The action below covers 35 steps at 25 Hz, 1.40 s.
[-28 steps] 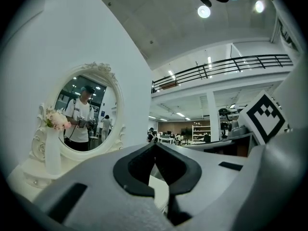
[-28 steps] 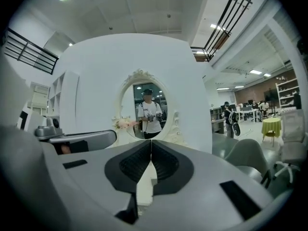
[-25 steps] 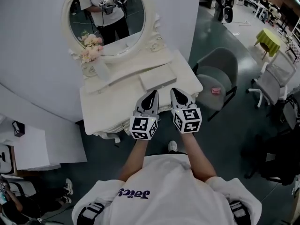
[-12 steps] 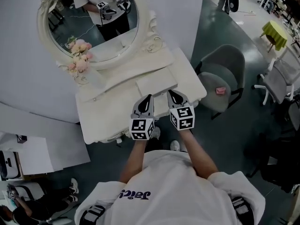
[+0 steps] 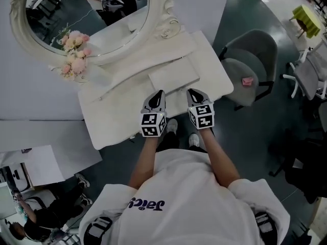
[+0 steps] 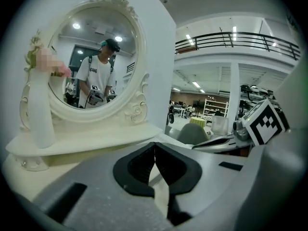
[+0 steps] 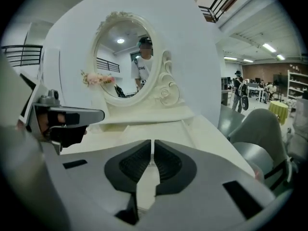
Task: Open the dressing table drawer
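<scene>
Head view: left gripper (image 5: 159, 93) and right gripper (image 5: 192, 92) both pinched shut, empty, dressing table (image 5: 122, 124) edge right under them; drawer not opened yet

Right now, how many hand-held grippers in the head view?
2. Left hand-held gripper and right hand-held gripper, side by side at the dressing table's front edge, both shut. The mirror also reflects them.

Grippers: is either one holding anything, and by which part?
Nothing is held: left gripper and right gripper are both shut, empty, near the dressing table.
</scene>
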{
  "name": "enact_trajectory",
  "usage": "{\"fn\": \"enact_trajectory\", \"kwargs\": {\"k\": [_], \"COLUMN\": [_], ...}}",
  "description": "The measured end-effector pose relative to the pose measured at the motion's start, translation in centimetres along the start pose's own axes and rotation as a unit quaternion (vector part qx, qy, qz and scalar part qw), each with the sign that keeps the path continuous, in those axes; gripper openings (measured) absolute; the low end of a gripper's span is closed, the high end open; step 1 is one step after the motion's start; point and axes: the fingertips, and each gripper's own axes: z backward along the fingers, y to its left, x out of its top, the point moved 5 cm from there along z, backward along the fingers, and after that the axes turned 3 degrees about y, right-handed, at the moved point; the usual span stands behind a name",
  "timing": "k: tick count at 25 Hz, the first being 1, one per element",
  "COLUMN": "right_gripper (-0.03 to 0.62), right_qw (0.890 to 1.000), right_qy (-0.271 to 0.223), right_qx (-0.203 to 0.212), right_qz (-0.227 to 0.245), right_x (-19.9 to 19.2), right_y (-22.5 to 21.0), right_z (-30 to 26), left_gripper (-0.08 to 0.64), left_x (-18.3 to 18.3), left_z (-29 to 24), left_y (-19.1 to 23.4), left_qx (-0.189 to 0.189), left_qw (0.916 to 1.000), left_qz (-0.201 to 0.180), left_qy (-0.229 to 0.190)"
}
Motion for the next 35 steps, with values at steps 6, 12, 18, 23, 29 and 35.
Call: {"fn": "enact_trajectory", "kwargs": {"k": [6,12,18,23,29,35], "right_gripper": [0.012,0.012,0.037,0.137,0.133,0.071], "right_qw": [0.998,0.994,0.991,0.988,0.987,0.986], "right_qy": [0.061,0.109,0.134,0.153,0.157,0.161], "right_qx": [0.004,0.011,0.021,0.027,0.021,0.004], "right_qz": [0.009,0.006,0.015,0.023,0.032,0.037], "right_x": [-3.6,-6.4,-7.6,-7.7,-7.1,-6.9], "right_y": [-0.9,-1.0,-1.0,-0.4,0.1,-0.4], "right_z": [-3.6,-6.4,-8.6,-9.9,-10.8,-10.9], "left_gripper": [0.014,0.014,0.014,0.014,0.014,0.014], "left_x": [-1.8,-2.5,-2.8,-2.5,-2.3,-1.9], "left_z": [-3.0,-4.7,-5.8,-6.2,-5.9,-5.2], "left_y": [-0.4,-0.6,-0.6,-0.6,-0.1,0.9], "left_qx": [-0.044,-0.053,-0.056,-0.061,-0.058,-0.048], "left_qw": [0.9984,0.9978,0.9974,0.9971,0.9974,0.9976], "left_qz": [-0.023,-0.014,-0.004,-0.003,0.001,0.036], "left_qy": [0.029,0.038,0.045,0.046,0.043,0.035]}}
